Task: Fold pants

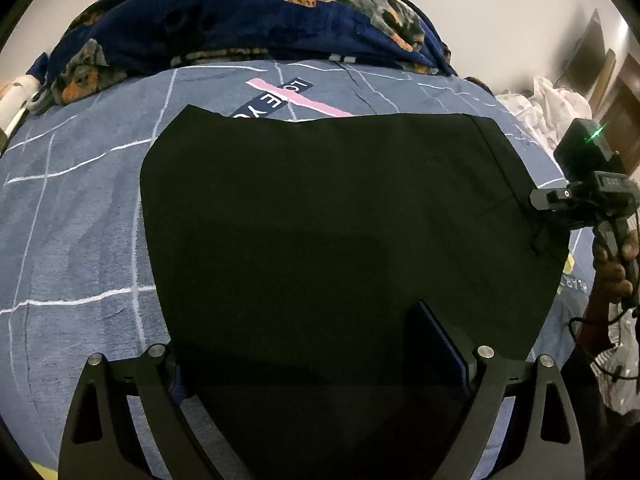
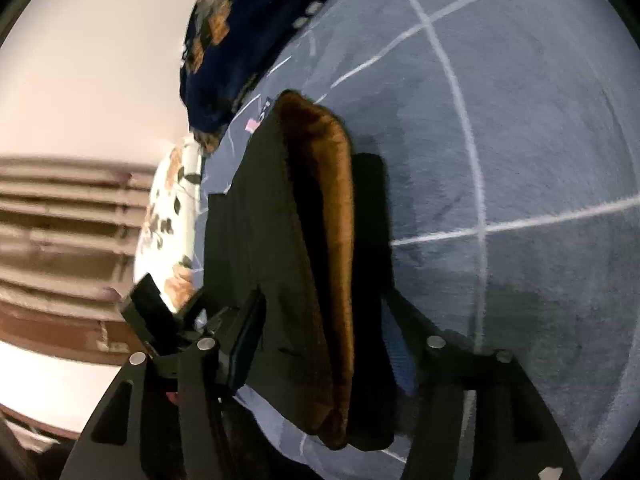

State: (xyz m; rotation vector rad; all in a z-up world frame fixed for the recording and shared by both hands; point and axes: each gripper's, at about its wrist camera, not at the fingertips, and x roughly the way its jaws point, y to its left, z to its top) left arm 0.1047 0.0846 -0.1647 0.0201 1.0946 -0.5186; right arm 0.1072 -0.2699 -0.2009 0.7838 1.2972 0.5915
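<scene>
Two tongs at pants (image 1: 340, 220) on bed (image 1: 72, 208): left tongs (image 1: 320, 360) spread; right tongs (image 2: 320, 344) part-spread around raised edge, nothing pinched. Fold judged laid; next, flattening or regrip needed.

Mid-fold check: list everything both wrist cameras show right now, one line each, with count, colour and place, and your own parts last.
pants: one, black, folded flat on the bed; the right wrist view shows a brown inner lining at the raised edge.
bedsheet: one, grey-blue with white lines, under the pants.
blanket: one, navy with orange-grey print, bunched at the far side of the bed.
floral cloth: one, white with brown flowers, beyond the bed edge.
left hand-held gripper: one, black, open over the pants' near edge.
right hand-held gripper: one, black, pants edge between its jaws.
hand: one, holding the right hand-held gripper's handle.
</scene>
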